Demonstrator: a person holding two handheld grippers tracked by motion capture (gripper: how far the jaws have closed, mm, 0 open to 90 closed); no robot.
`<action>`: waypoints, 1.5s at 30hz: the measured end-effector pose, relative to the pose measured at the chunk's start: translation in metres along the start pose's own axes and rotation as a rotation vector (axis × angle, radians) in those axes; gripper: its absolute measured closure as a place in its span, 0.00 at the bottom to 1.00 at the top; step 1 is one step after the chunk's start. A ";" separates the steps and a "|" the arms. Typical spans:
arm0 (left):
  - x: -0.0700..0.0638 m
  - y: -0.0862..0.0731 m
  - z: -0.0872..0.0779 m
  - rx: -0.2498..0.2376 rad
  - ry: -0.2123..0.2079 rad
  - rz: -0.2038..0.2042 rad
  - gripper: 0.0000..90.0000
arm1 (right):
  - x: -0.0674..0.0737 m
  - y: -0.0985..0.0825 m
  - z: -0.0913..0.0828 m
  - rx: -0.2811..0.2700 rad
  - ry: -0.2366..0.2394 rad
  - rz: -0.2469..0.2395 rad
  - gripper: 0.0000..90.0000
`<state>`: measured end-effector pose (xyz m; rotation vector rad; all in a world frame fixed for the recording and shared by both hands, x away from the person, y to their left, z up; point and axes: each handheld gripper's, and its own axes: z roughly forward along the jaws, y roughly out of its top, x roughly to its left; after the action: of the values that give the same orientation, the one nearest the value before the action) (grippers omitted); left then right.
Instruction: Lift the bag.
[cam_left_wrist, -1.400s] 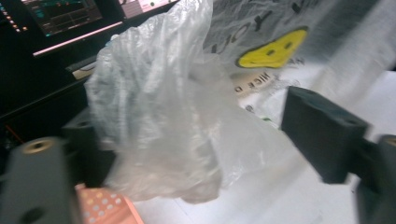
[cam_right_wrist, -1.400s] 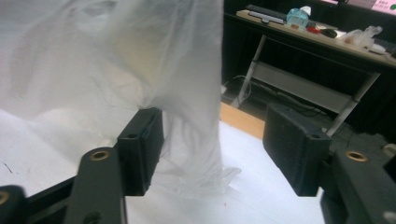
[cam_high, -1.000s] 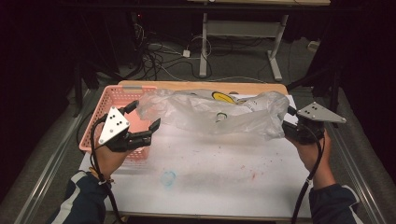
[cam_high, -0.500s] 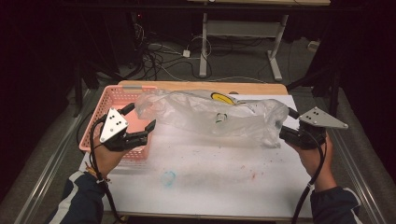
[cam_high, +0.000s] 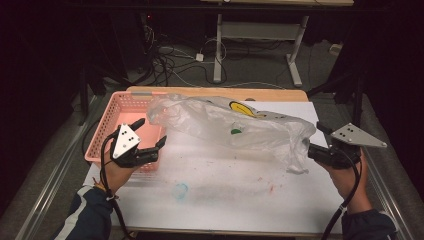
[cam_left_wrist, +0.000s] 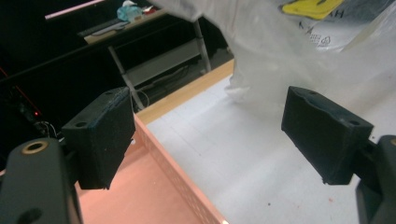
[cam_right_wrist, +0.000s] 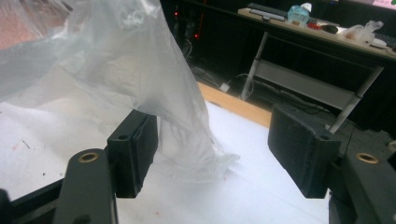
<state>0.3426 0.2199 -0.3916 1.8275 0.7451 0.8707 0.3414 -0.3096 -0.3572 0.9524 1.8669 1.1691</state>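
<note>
Right tool (cam_high: 314, 150) newly off bag (cam_high: 235, 125)

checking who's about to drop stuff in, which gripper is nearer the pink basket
Left. The left gripper hangs over the pink basket's near corner; the right gripper is across the table, jaws open at the plastic bag's end.

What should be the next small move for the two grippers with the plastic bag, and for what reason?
Probably draw the right gripper back from the plastic bag. Its jaws have just been opening and stand wide, with the bag's corner loose between them and unpressed. The bag lies on the white table. The left gripper is also open, over the pink basket, holding nothing.
</note>
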 end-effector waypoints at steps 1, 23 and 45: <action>-0.001 -0.003 0.001 0.009 -0.001 0.000 0.19 | 0.000 -0.001 -0.001 0.005 0.000 0.001 0.36; -0.030 -0.037 -0.003 0.110 -0.052 0.022 0.19 | 0.015 -0.072 -0.012 0.113 0.067 0.047 0.25; -0.028 -0.045 -0.003 0.121 -0.048 0.013 0.19 | 0.030 -0.079 0.001 0.162 0.092 -0.005 0.25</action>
<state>0.3189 0.2158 -0.4385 1.9554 0.7702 0.8018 0.3124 -0.3080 -0.4367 0.9959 2.0614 1.0885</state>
